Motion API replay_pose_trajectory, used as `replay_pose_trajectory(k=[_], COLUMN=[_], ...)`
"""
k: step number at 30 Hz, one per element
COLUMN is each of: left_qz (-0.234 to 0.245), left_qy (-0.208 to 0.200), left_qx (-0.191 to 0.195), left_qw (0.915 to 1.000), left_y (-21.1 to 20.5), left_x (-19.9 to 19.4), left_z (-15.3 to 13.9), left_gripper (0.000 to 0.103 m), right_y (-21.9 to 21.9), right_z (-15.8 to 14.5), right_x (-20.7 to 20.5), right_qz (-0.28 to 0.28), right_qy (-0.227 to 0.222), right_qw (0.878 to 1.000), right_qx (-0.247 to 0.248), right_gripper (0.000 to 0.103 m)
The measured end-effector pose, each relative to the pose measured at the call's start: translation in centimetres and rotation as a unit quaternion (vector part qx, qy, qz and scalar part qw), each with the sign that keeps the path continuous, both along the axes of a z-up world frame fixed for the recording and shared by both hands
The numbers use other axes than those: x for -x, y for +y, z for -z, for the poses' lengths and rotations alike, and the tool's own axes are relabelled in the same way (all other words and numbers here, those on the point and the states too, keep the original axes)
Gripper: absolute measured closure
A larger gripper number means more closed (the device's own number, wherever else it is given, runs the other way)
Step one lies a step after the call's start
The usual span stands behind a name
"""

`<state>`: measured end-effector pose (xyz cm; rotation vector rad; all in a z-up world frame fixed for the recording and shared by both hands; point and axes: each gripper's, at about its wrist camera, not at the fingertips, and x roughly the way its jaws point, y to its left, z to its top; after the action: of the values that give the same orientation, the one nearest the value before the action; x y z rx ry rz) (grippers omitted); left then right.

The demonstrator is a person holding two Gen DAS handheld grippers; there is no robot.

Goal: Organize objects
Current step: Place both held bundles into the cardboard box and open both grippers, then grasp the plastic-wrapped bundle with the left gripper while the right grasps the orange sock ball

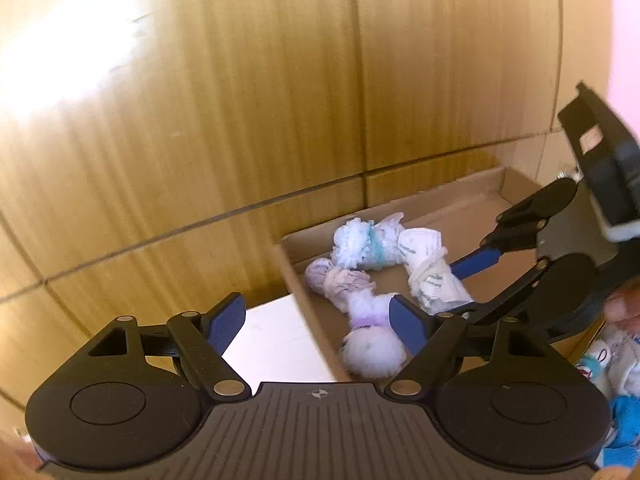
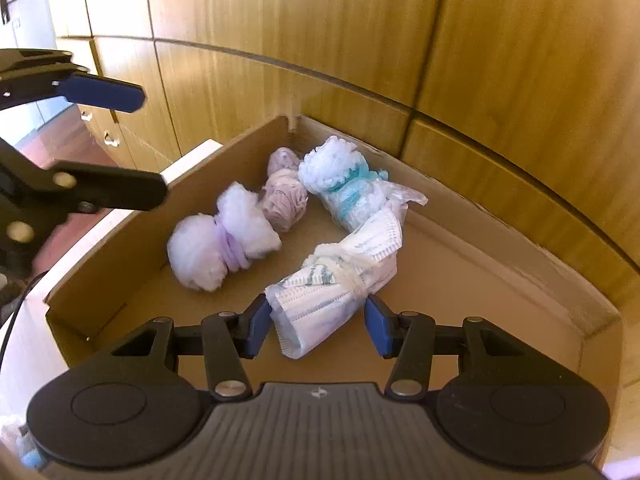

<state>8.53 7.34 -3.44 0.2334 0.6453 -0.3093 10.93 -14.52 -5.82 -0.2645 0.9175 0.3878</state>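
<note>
right tongs (image 1: 466, 286) tips hidden behind bundle, socks (image 1: 618, 364) cut off at edge

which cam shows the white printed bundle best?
Right wrist view: the white printed bundle lies whole and sharp in the cardboard box, its near end between the right gripper fingers. Left wrist view shows it smaller, softer, partly hidden by gripper parts.

Wooden wall panelling (image 1: 240, 100) fills upper part of left wrist frame: honey-coloured, vertical grain, dark seams between panels, bright glare patch at upper left. Same panelling across top of right wrist frame. White worktop (image 1: 276, 340) at lower centre of left wrist frame. Wooden drawers with small metal handles (image 2: 110, 140) at left of right wrist frame. Reddish floor (image 2: 52, 136) below them. Black cable (image 2: 10, 320) at lower left edge.
</note>
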Motion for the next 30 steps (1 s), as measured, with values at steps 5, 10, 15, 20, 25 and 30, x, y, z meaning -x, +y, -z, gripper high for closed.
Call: replay_pose_trajectory(k=[5, 10, 15, 20, 25, 30], left_qz=[-0.007, -0.007, -0.003, -0.009, 0.048, 0.045], left_qy=[0.012, 0.011, 0.006, -0.015, -0.006, -0.015], left_qx=[0.006, 0.012, 0.012, 0.017, 0.009, 0.006], left_qw=[0.9999, 0.9998, 0.9999, 0.9997, 0.9988, 0.9989], left_y=[1.2, 1.8, 2.1, 3.2, 4.2, 5.4], left_x=[0.8, 2.2, 3.8, 6.2, 9.0, 12.2], left_z=[0.2, 0.1, -0.9, -2.7, -4.4, -5.4], left_gripper=[0.020, 0.020, 0.020, 0.019, 0.017, 0.016], right_y=[1.3, 1.6, 1.1, 1.4, 2.5, 3.0], right_z=[-0.3, -0.9, -2.6, -6.3, -11.5, -12.9], right_x=[-0.6, -0.1, 1.5, 4.7, 10.0, 19.2], right_qz=[-0.007, -0.005, 0.006, 0.024, 0.043, 0.054], right_qy=[0.003, -0.003, -0.014, -0.045, -0.085, -0.109], right_qw=[1.000, 1.000, 1.000, 0.998, 0.989, 0.975], right_qx=[0.009, 0.017, 0.013, -0.025, -0.111, -0.187], right_gripper=[0.051, 0.040, 0.037, 0.035, 0.028, 0.020])
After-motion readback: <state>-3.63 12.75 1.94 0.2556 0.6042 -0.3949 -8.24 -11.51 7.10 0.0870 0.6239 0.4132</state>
